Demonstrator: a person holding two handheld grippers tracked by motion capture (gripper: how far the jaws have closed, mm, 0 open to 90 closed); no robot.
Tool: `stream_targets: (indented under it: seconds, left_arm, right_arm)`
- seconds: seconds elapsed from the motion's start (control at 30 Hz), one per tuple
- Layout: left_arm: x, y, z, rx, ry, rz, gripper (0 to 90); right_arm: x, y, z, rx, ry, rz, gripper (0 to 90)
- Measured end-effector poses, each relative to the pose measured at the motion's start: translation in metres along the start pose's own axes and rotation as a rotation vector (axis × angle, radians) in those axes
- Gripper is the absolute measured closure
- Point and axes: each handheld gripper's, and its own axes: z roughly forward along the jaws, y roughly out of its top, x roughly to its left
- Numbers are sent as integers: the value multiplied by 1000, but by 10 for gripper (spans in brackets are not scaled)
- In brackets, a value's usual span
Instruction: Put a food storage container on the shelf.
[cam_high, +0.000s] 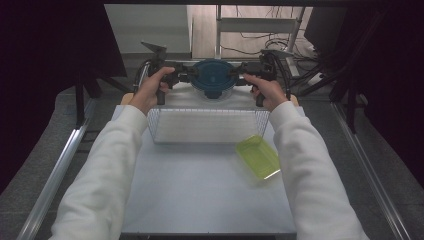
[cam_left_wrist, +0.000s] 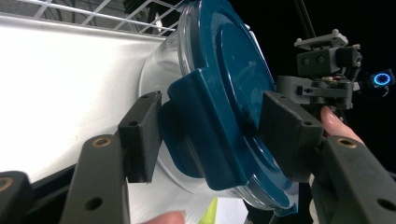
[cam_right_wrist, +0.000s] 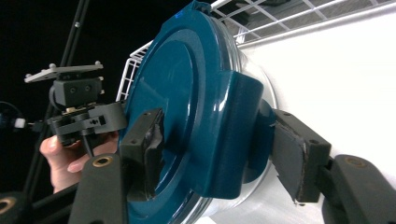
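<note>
A: Start at the left gripper (cam_left_wrist: 212, 135). What are its jaws doing?

B: They straddle a side latch (cam_left_wrist: 196, 135) of the blue lid (cam_left_wrist: 233, 79). The pads are flat, matte black blocks. In the left gripper view one pad stands just off the latch with a sliver of gap, and the other sits over the lid's top face; I would call the jaws parted, not pressing.

A: And the right gripper (cam_right_wrist: 224, 149)?

B: Much the same on the opposite latch (cam_right_wrist: 233, 135). One rubbery pad lies against the lid's face, the other stands clear behind the latch, so it too is open around it.

A: The lid itself?

B: Round, glossy dark-blue plastic with a raised central disc and thick folded latches at the sides. It caps a clear, smooth round container (cam_high: 213, 91).

A: Where is the container?

B: In the high view it is at the far edge of the desk (cam_high: 200, 200), just beyond a white wire basket (cam_high: 207, 127), between the two hands.

A: Anything else nearby?

B: A translucent yellow-green rectangular tray (cam_high: 258, 157) lies tilted at the basket's near right corner, on the pale, smooth desk top.
</note>
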Motion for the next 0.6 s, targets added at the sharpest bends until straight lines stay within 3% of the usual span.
stream_targets:
  seconds: [0.07, 0.13, 0.2, 0.3, 0.37, 0.4, 0.43, 0.5, 0.6]
  left_arm:
    - [-2, -1, 1, -14, 18, 15, 402]
    - [-11, -3, -2, -67, 80, 83, 372]
    - [-18, -6, -7, -105, 108, 124, 319]
    - [-29, -11, -14, -115, 161, 202, 303]
    - [-36, -16, -18, -106, 178, 251, 286]
    - [-36, -16, -18, -106, 178, 251, 279]
    - [-42, -21, -21, -110, 194, 277, 272]
    - [-52, -33, -30, -97, 226, 335, 256]
    - [-58, -45, -37, -102, 208, 361, 238]
  right_arm:
    - [1, -1, 0, -9, -10, -4, 364]
    - [9, -5, 1, -54, -52, -33, 295]
    - [17, -10, -2, -96, -100, -68, 270]
    - [31, -17, -9, -165, -164, -179, 233]
    - [38, -20, -15, -179, -152, -221, 222]
    - [38, -20, -15, -179, -152, -221, 222]
    - [43, -25, -24, -184, -160, -281, 222]
    - [45, -29, -33, -184, -157, -326, 222]
    - [45, -36, -42, -175, -129, -364, 225]
